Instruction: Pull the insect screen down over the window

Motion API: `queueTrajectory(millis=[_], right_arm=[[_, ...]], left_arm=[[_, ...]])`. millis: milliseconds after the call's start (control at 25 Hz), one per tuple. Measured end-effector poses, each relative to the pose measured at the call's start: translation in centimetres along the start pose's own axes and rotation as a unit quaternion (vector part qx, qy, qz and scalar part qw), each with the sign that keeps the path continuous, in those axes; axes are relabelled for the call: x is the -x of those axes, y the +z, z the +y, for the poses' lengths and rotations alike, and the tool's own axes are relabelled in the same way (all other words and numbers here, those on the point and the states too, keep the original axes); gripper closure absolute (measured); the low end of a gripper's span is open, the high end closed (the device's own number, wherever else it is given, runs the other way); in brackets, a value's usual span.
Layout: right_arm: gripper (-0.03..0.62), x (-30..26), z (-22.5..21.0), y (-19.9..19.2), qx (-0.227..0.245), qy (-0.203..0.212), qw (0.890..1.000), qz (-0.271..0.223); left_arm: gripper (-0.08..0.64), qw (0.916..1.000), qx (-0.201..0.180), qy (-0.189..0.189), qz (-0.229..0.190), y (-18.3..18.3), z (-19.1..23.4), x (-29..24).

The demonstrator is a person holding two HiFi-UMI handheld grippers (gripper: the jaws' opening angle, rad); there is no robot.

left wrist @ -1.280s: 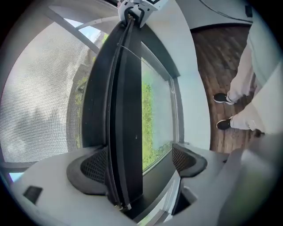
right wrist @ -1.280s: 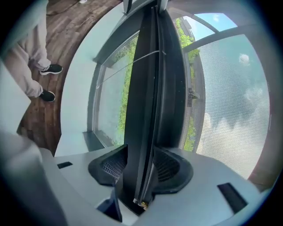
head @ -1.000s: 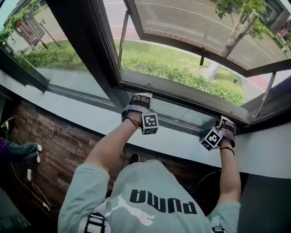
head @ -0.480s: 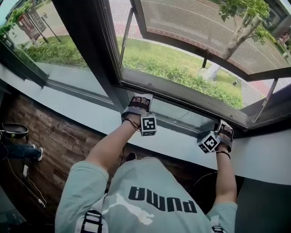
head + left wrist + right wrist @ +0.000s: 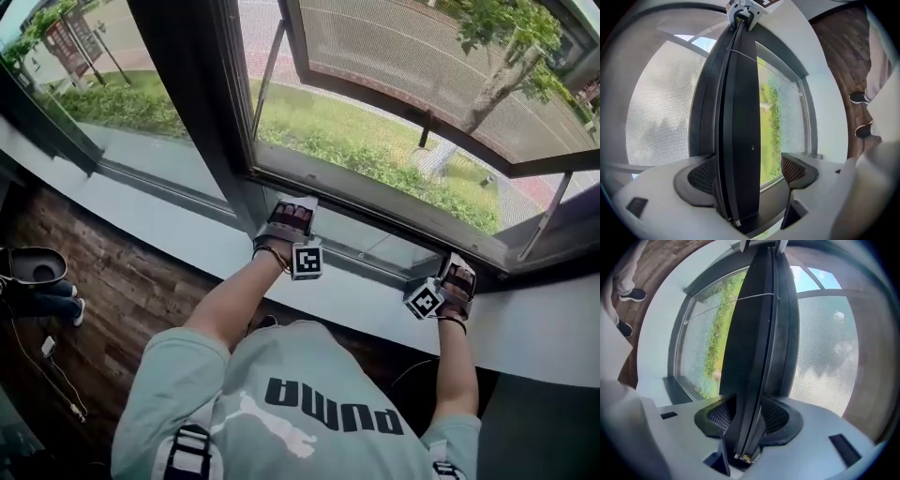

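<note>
The right gripper (image 5: 457,277) closed its jaws a little further on the dark bar (image 5: 757,333) (the bar stood between them) and slid slightly down and left in the head view. At the left edge, a person's dark shoe (image 5: 34,265) came further into view.

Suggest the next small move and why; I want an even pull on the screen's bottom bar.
Probably close the left gripper on the insect screen's bottom bar: its jaws leave a gap beside it, while the right gripper, jaws just closing, already pinches the bar.

Wood-plank floor (image 5: 122,281) — dark shoes (image 5: 858,97) on it; outside, lawn (image 5: 309,117), hedge (image 5: 375,159), tree (image 5: 487,89).
</note>
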State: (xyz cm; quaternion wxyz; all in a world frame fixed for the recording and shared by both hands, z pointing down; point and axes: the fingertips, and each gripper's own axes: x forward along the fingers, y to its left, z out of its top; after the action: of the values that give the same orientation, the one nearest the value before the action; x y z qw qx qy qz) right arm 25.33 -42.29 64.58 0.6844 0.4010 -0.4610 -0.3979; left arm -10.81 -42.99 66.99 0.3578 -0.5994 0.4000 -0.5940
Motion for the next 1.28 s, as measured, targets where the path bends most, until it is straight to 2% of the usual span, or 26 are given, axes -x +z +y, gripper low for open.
queueTrajectory(millis=[80, 120, 240, 280, 360, 400, 440, 520, 680, 800, 880, 960, 1000, 1080, 1160, 1280], right_arm=[[0.423, -0.1, -0.2, -0.2, 0.009, -0.01, 1.0, -0.002], [0.423, -0.1, -0.3, -0.3, 0.014, -0.013, 1.0, 0.0], [0.423, 0.0, -0.3, -0.1, 0.011, -0.008, 1.0, 0.001], [0.423, 0.2, -0.1, 0.0, 0.006, -0.001, 1.0, 0.0], [0.423, 0.4, 0.1, 0.1, 0.007, 0.013, 1.0, -0.001], [0.423, 0.3, -0.1, 0.2, 0.009, 0.013, 1.0, -0.003], [0.423, 0.3, -0.3, 0.2, 0.012, 0.011, 1.0, -0.003], [0.423, 0.0, -0.4, -0.1, 0.017, 0.009, 1.0, 0.001], [0.423, -0.5, 0.2, -0.5, 0.017, -0.007, 1.0, -0.001], [0.423, -0.4, 0.4, -0.8, 0.061, -0.01, 0.998, -0.015], [0.425, -0.5, -0.1, -1.0, 0.086, -0.017, 0.996, -0.02], [0.436, -0.6, -0.4, -0.7, 0.054, -0.018, 0.998, -0.012], [0.436, -0.5, -0.3, -0.4, 0.017, -0.02, 1.0, -0.001], [0.434, -0.3, 0.1, -0.1, -0.058, -0.036, 0.997, 0.02], [0.434, -0.4, 0.3, -0.1, -0.091, -0.058, 0.994, 0.024], [0.434, -0.9, 0.0, 0.4, -0.089, -0.079, 0.993, 0.004]], left_arm=[[0.13, 0.9994, 0.002, 0.034, -0.006, 0.2, 0.8, -0.1], [0.13, 0.9993, 0.007, 0.037, -0.007, 0.4, 0.7, -0.1], [0.13, 0.998, 0.054, -0.007, -0.031, 1.2, -1.1, 0.0], [0.13, 0.9982, 0.051, -0.007, -0.03, 1.0, -1.1, 0.1], [0.13, 0.9992, -0.014, 0.037, 0.005, -0.8, 0.5, 0.3], [0.13, 0.9969, -0.047, 0.059, 0.021, -1.8, 1.4, 0.2], [0.13, 0.9951, -0.064, 0.071, 0.026, -2.2, 1.8, 0.1], [0.13, 0.9948, -0.065, 0.075, 0.021, -2.3, 1.9, -0.2], [0.132, 0.9968, -0.03, 0.07, 0.023, -1.7, 0.8, -0.7], [0.132, 0.9979, -0.012, 0.061, 0.02, -1.4, 0.2, -0.8], [0.132, 0.9977, -0.018, 0.064, 0.016, -1.3, 0.3, -0.8], [0.145, 0.9962, -0.036, 0.079, -0.013, -1.3, 0.7, -0.9], [0.179, 0.9949, -0.04, 0.087, -0.031, -1.4, 0.9, -0.8], [0.195, 0.9941, -0.033, 0.095, -0.04, -1.5, 0.9, -0.7], [0.193, 0.9956, -0.019, 0.091, -0.012, -1.6, 0.6, -0.7], [0.195, 0.996, -0.017, 0.084, 0.026, -2.2, 0.4, -1.0]])
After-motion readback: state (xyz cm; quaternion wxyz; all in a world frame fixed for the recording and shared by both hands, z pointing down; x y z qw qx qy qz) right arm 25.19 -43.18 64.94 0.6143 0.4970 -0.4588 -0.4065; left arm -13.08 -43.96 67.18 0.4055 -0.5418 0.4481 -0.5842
